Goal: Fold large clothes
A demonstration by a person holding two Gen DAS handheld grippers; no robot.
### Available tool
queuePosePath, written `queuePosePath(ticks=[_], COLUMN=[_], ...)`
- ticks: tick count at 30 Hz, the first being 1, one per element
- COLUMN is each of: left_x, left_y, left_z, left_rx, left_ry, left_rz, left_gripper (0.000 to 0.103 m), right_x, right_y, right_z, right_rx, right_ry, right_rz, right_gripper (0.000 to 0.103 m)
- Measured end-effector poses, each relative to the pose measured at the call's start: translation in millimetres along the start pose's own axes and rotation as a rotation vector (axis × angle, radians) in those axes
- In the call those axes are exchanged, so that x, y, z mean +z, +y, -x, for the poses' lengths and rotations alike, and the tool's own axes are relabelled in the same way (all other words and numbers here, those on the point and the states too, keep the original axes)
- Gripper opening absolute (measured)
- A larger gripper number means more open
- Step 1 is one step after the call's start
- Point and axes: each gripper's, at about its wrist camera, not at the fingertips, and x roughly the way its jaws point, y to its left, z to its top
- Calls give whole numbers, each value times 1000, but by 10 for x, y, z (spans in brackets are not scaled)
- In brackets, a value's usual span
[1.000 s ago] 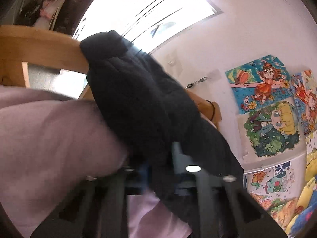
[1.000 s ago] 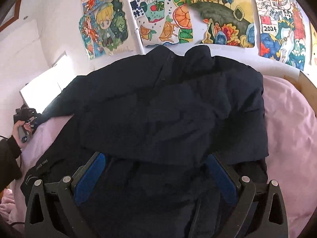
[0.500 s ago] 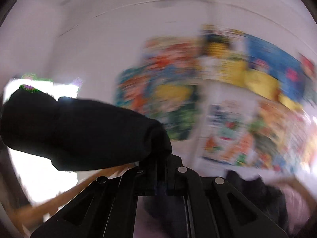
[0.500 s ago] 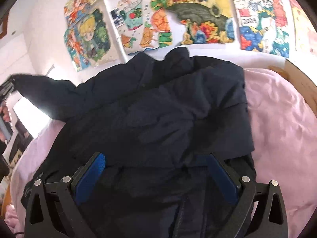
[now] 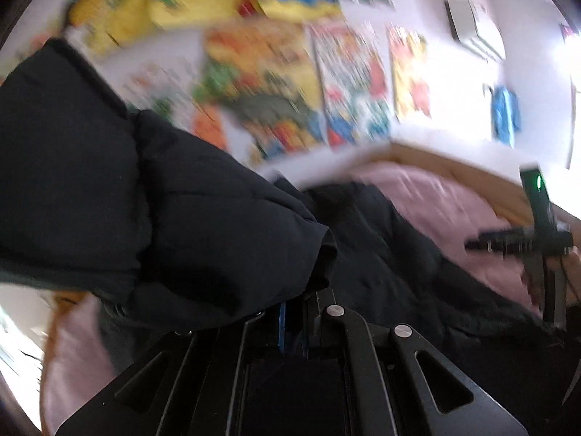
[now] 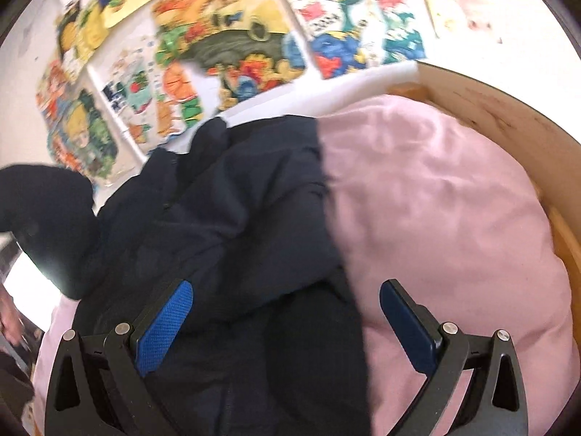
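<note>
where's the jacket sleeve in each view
Left wrist: sleeve fills the left, its end pinched in the left gripper.
Right wrist: sleeve raised at the far left edge.
Shared landmark: green-hill painting on the wall.

A: Left wrist cam? 
B: Low, close behind the dark jacket, facing the poster wall.
A: Right?
B: Above pink bedding, same jacket, same wall.
</note>
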Motion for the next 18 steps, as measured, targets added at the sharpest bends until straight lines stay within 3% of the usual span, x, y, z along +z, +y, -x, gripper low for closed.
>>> queuePosePath(ticks=[2, 5, 6, 11, 15, 18], left_x=[-120, -317, -337, -416, -384, -460], left_y=[-158, -382, -444, -706, -689, -664], left_z=[-345, -698, -730, -691, -577, -404], left_rx=[-56, -134, -145, -197, -236, -234], left_ry=[118, 259, 272, 302, 313, 287], left_rz=[-23, -84, -112, -265, -284, -239], left_gripper=[7, 21, 31, 57, 60, 63], right_x=[-16, -35, -35, -21, -31, -35], right_y=[-100, -191, -216, -315, -373, -397], right_z=[-4, -13, -13, -9, -27, -25], right_rx=[-12, -13, -14, -13, 11, 59], right_ry=[7, 20, 22, 24, 38, 35], right_rz=[-17, -29, -29, -40, -77, -103], right_gripper=[103, 103, 103, 103, 103, 103])
